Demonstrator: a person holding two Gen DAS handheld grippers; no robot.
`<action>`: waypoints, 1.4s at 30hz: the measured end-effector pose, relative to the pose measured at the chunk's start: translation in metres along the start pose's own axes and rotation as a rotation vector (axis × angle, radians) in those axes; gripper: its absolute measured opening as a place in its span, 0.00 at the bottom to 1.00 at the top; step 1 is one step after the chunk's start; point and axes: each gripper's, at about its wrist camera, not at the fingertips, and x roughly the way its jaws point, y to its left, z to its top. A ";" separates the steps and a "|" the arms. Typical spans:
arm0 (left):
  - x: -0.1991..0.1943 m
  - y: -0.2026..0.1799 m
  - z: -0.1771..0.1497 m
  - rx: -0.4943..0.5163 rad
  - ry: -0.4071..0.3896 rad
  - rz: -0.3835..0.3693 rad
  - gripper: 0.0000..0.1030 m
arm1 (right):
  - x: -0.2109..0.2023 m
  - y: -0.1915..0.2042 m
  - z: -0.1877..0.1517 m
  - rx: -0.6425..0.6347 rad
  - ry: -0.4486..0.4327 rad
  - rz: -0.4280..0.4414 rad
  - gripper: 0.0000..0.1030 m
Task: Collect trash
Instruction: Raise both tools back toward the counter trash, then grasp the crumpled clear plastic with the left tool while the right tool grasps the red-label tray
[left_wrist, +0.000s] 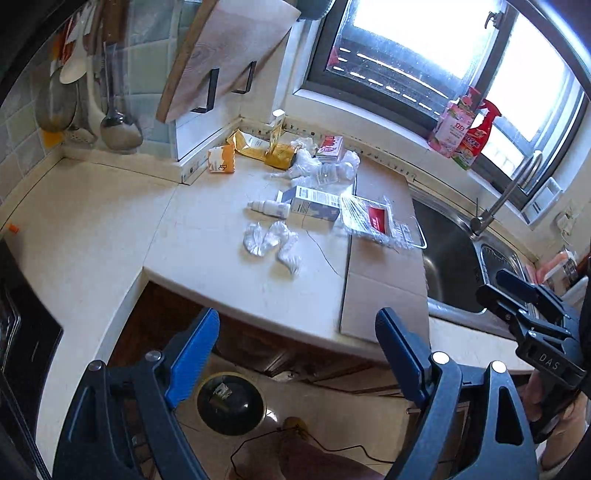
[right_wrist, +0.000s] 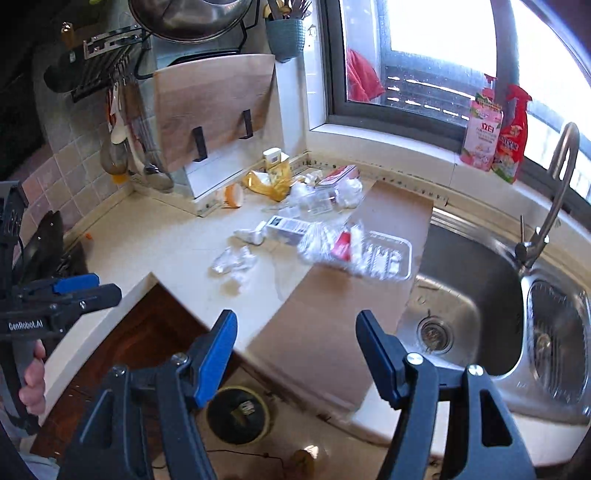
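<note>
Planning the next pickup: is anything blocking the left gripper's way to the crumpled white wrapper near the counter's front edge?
Nothing visible does. The left gripper hangs empty, jaws open, and bare countertop surrounds the wrapper.

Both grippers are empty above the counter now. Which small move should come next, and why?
Probably lower the left gripper toward the crumpled white wrapper, the trash nearest the counter's front edge. Both the left gripper and the right gripper are open and hold nothing, and the bin stands on the floor just below.
</note>
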 end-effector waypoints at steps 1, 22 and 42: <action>0.011 -0.002 0.007 -0.005 0.010 0.008 0.83 | 0.007 -0.007 0.006 -0.018 0.006 -0.005 0.65; 0.197 0.023 0.060 -0.179 0.186 0.122 0.83 | 0.186 -0.050 0.035 -0.272 0.228 -0.002 0.58; 0.235 0.011 0.064 -0.138 0.242 0.138 0.31 | 0.224 -0.046 0.034 -0.347 0.287 0.081 0.17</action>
